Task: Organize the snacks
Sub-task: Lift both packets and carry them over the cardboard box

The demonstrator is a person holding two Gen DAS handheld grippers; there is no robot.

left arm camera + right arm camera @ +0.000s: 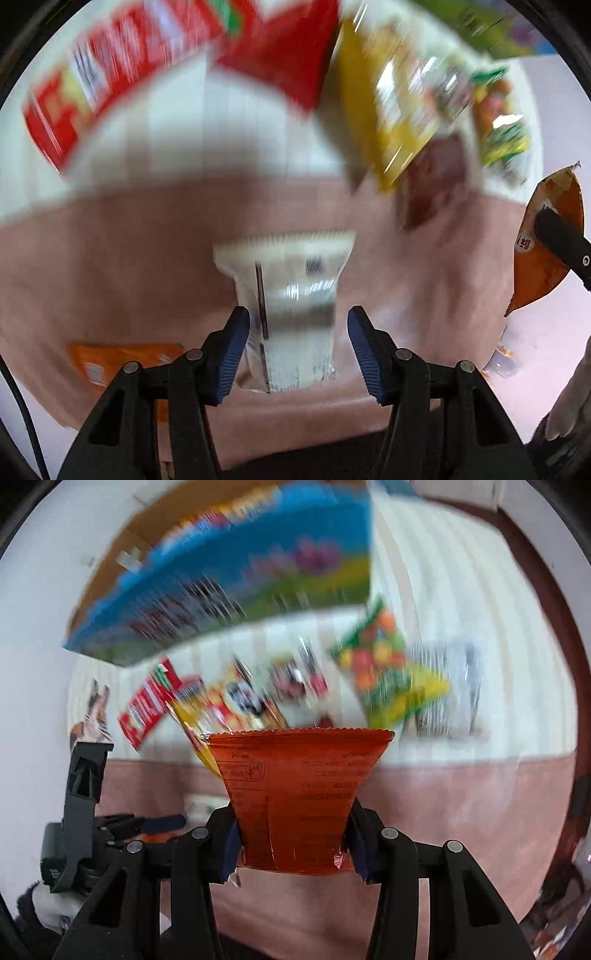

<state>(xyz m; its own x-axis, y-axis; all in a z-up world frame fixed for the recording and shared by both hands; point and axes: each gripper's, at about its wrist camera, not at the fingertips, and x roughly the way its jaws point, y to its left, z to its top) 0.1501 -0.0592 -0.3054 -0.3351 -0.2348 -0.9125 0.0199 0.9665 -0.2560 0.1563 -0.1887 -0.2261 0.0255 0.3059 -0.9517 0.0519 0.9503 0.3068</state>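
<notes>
The right gripper clamps one orange snack packet above the pink cloth. The left gripper stands partly open around one clear white-edged packet, its pads not pressing. One blue box lies beyond.

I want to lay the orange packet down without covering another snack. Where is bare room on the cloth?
The pink cloth right of the right gripper and its orange packet looks bare. The pink strip between the white packet and the red box is also free. The striped white mat is crowded along its near edge with the fruit-print bag and other packets.
</notes>
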